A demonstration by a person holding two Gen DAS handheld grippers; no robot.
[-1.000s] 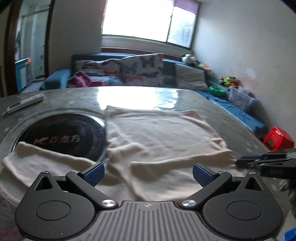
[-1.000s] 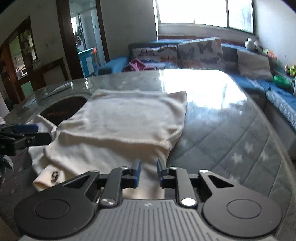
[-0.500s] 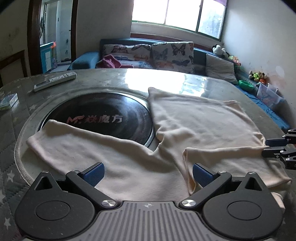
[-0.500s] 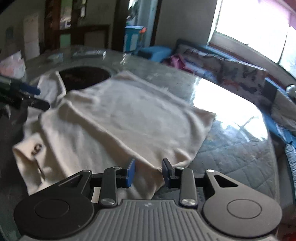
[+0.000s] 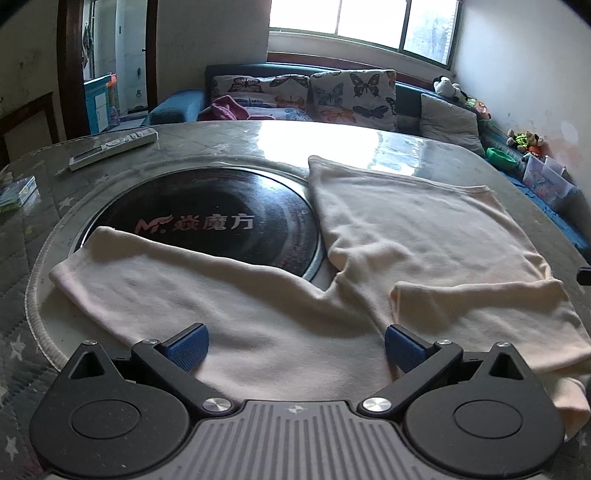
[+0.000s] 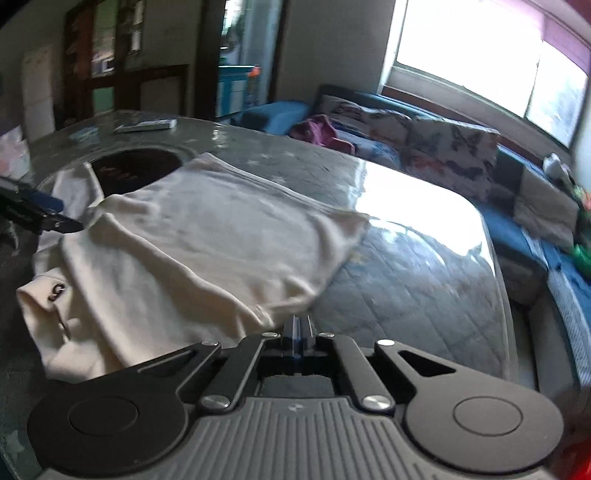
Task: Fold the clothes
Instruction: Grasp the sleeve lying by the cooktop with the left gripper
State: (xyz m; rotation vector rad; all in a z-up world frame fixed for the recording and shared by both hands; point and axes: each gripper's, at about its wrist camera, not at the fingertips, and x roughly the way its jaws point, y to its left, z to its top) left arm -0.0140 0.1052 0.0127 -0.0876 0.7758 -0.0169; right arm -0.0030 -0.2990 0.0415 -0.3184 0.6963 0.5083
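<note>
A cream garment (image 5: 424, 236) lies spread on the table (image 5: 229, 140), its body on the right half and one sleeve (image 5: 177, 284) stretched left across the near part of the round black hotplate (image 5: 207, 225) set into the middle of the table. The other sleeve is folded over the body near the right edge. The left gripper (image 5: 293, 341) hovers low over the near part of the cloth where sleeve and body join, its blue-padded fingers (image 5: 186, 343) spread wide apart with cloth under the gap but nothing pinched. The right gripper (image 6: 297, 326) has its fingers pressed together at the garment's near right edge; whether a fold of fabric is caught between them cannot be told, since the tips hide the spot and the view is blurred. From the right wrist view, the left gripper shows at the far left beside the collar. A remote (image 5: 112, 147) lies near the table's far left edge. Beyond the table stand a blue sofa (image 5: 173, 110) with butterfly cushions (image 5: 351, 96) and a bright window (image 5: 354, 18).
</note>
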